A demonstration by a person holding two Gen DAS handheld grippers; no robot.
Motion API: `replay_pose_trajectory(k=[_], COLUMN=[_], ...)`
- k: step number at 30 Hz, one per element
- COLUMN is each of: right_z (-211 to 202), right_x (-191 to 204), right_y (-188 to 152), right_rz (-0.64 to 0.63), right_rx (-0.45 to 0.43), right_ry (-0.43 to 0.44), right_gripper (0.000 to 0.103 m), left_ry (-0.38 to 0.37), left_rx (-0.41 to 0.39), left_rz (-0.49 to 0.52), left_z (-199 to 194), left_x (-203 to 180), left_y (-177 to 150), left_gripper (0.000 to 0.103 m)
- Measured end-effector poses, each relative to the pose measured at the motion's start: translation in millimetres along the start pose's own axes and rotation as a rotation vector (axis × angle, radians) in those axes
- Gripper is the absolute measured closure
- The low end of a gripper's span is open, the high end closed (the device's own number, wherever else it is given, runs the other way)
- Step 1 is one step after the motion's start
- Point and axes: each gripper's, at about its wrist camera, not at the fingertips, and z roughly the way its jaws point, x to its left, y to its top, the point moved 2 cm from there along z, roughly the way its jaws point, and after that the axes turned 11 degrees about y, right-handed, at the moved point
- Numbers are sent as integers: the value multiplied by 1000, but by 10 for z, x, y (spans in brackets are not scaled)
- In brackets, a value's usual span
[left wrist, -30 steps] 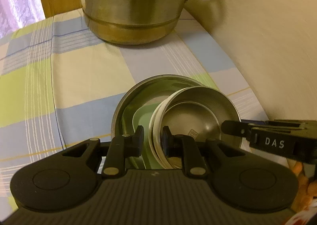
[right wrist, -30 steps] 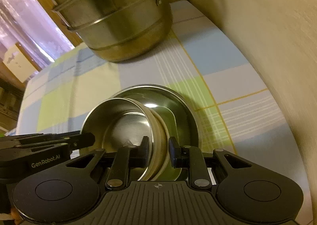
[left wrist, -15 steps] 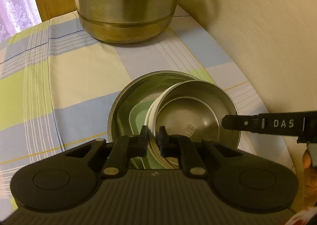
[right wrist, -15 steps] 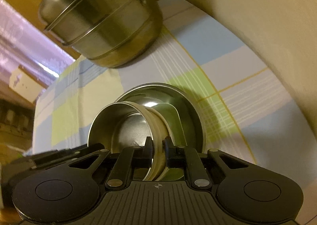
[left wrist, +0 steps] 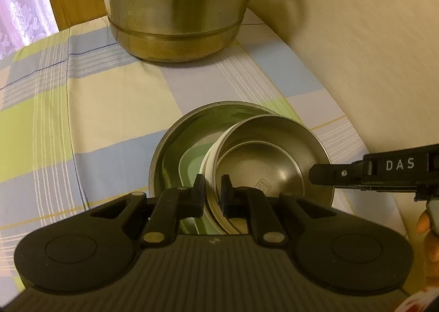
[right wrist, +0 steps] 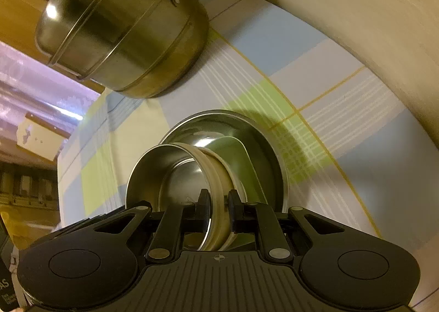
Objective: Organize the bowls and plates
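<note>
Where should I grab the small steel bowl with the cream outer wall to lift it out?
Grip the small steel bowl with the cream outer wall by its upright rim, one finger inside, one outside. It sits tilted in the wide steel bowl, so opposite sides work: left hand-held gripper and right hand-held gripper already pinch there.

Two black grippers are in view, a left gripper point(left wrist: 211, 190) and a right gripper point(right wrist: 218, 203), each with two fingers. One small steel bowl point(left wrist: 271, 158) with a cream outer wall appears. One larger steel bowl point(left wrist: 175, 152) appears. One pale green plate point(left wrist: 192, 166) shows inside the larger bowl. One big steel steamer pot point(left wrist: 175, 13) stands at the back, made of two stacked tiers, with three brown handles visible from the left wrist view. One checked tablecloth point(left wrist: 82, 109) covers the single table. One curtain point(left wrist: 19, 2) hangs at the far left.
</note>
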Motion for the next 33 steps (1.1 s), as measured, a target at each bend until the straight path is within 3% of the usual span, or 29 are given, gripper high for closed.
replay_pose_trajectory(k=[10,16,18,20,22,30,33], right_z=[-56,-182,-255,-352,-455,-848,-954], right_x=[135,171,183,190,205,189,182], right_y=[-36,-104,-139,-197,-277,-739,-974], right_rz=[-114,-163,-179,-202,-235,-361,-423], right_rx=[-25,-69,-88,-113,-137,-189,-186], right_ry=[-37,-4,12,27,38,52,29], right_gripper=[89,88,82,60,51,47,46], left_ry=[0,4,15,25,40,127,148], left_rx=[-9,-50,-70,-90,-110,-198,-228], left_rz=[-14,-33,-37,-39,-44,-44,-54], left_z=[-71,-260,-357,-459,-573,-1089,-1301], left_x=[12,58,69,74,77,-13,-106], left_y=[-1,-18,-34,-66,-127,-575,-800], left_gripper=[93,92,92,91,88,83,74])
